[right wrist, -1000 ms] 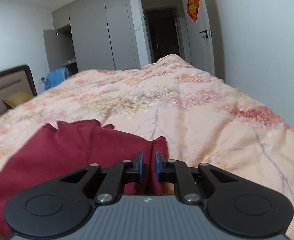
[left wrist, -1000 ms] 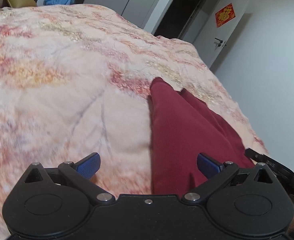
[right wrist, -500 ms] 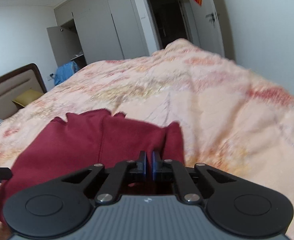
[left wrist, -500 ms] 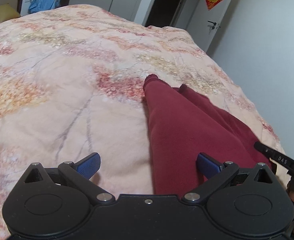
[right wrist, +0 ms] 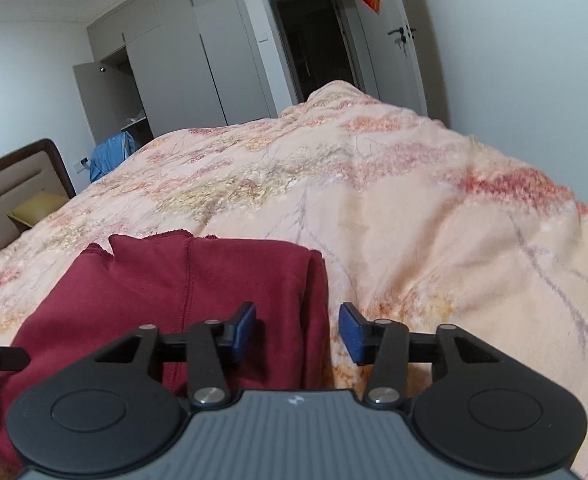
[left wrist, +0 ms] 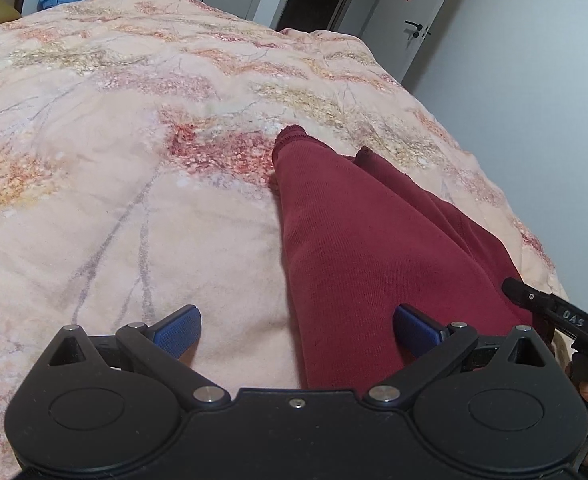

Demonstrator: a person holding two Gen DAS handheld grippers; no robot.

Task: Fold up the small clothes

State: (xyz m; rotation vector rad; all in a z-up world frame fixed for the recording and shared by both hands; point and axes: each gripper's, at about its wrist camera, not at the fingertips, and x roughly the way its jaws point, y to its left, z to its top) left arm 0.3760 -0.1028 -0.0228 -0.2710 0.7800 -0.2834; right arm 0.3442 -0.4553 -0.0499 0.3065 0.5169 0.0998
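Observation:
Dark red small trousers (left wrist: 366,248) lie folded lengthwise on the peach floral blanket (left wrist: 133,152), legs pointing away. My left gripper (left wrist: 297,330) is open wide over the near left edge of the garment, holding nothing. In the right wrist view the trousers (right wrist: 181,280) lie at lower left. My right gripper (right wrist: 298,330) is open, its jaws astride the garment's right folded edge, not gripping it. The right gripper's black body (left wrist: 554,312) shows at the right edge of the left wrist view.
The blanket (right wrist: 414,220) covers the whole bed. A headboard (right wrist: 17,176) and yellow pillow (right wrist: 37,208) are far left. Grey wardrobes (right wrist: 197,68), a dark doorway (right wrist: 314,40), a blue cloth (right wrist: 109,156) and white walls lie beyond.
My right gripper was shut on the trousers' edge and has opened, letting the cloth drop flat. My left gripper stayed open and drew slightly nearer over the garment.

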